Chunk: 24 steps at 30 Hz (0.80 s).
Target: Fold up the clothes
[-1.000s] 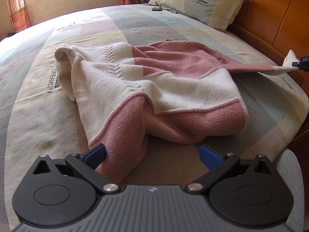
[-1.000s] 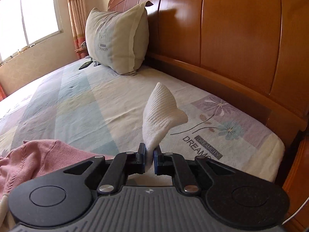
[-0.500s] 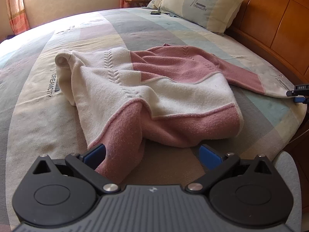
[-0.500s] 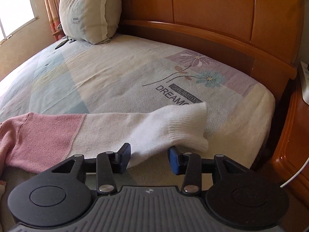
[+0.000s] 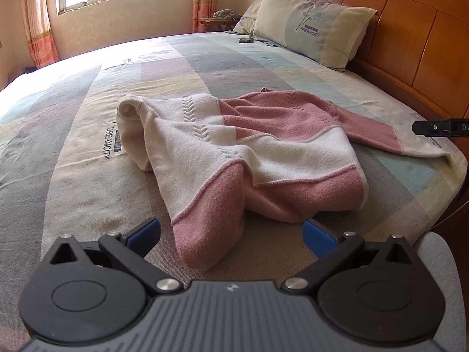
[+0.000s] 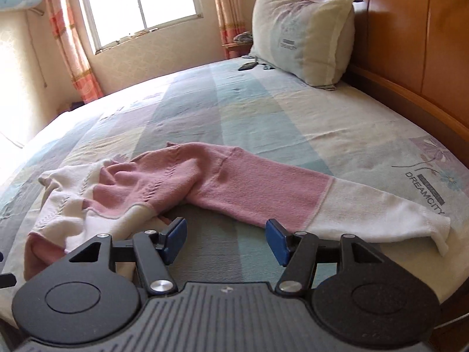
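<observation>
A pink and white knit sweater (image 5: 252,149) lies crumpled on the bed, its near hem bunched up. One sleeve (image 6: 293,193) stretches out flat to the right, its white cuff (image 6: 422,223) by the bed's edge. My left gripper (image 5: 231,236) is open just in front of the sweater's pink hem, nothing between its blue pads. My right gripper (image 6: 225,242) is open above the sheet, just short of the sleeve, holding nothing. In the left wrist view, part of the right gripper (image 5: 439,127) shows at the right edge.
The striped pastel bedsheet (image 5: 73,176) covers a wide bed. A pillow (image 5: 316,35) leans on the wooden headboard (image 5: 425,38), with a small dark object (image 5: 245,40) beside it. A window (image 6: 140,3) and curtains are at the far wall. The bed's right edge (image 6: 457,264) drops off close by.
My right gripper opened and let the white cuff drop; the sleeve now lies flat on the bed. The right gripper pulled back and turned left. The left gripper stayed open near the hem.
</observation>
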Motion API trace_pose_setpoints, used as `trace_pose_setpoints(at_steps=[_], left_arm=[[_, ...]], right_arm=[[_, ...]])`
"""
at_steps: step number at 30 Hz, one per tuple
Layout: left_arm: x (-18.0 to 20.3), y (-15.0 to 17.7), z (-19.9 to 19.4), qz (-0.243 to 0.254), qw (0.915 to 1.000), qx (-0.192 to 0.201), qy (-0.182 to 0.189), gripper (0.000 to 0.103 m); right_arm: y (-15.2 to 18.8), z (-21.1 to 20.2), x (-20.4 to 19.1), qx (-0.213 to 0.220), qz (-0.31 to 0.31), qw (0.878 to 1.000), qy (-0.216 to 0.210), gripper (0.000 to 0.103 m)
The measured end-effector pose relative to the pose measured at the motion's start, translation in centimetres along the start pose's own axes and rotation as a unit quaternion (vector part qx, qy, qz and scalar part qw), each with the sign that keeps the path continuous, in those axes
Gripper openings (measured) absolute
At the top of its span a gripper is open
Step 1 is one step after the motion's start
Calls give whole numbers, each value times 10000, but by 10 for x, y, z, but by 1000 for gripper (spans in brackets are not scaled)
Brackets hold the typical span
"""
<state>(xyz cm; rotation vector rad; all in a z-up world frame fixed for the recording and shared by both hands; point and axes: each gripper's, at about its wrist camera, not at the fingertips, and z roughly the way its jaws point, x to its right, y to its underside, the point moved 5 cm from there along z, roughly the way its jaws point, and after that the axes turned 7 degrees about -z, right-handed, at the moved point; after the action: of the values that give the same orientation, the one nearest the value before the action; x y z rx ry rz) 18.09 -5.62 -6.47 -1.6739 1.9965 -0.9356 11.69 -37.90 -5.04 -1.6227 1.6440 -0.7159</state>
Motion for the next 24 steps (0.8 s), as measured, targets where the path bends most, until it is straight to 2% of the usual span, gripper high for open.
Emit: trace_pose_setpoints(at_steps=[4,8,9,11,14,15,18,21,24], left_arm=[[-10,-3,14,129,9999,-54,58,102],[-12,-2,41,339,9987,-253,281,102],[-12,-2,48,391,9982,-302,336,102],[-13,-2,61,496,9970,-401,447,102],[-14,-1,81,652,9945,-550,614,102],[-14,-1,88,705,9935,-599,669,102],[-16,-1,107,843,9903,-752,814,103],[-14,-9,111,856,9876,-1088,742,103],[-15,-15,115,827,9842,-1384,729,103]], right_arm=[[-7,15,-70,14,-829,9938,-740,72],[-18,60,-124,-66,-1602,9781,-1323,72],[-20,72,-132,-124,-1692,9750,-1434,73],[-18,111,-143,-522,-1824,9686,-1606,73],[-3,156,-142,-1234,-2086,9587,-1488,73],[1,164,-141,-1384,-2083,9565,-1504,76],[0,168,-139,-1601,-1824,9549,-1708,92],[0,173,-146,-1914,-1823,9494,-1693,103],[-4,182,-154,-2138,-1707,9496,-1527,103]])
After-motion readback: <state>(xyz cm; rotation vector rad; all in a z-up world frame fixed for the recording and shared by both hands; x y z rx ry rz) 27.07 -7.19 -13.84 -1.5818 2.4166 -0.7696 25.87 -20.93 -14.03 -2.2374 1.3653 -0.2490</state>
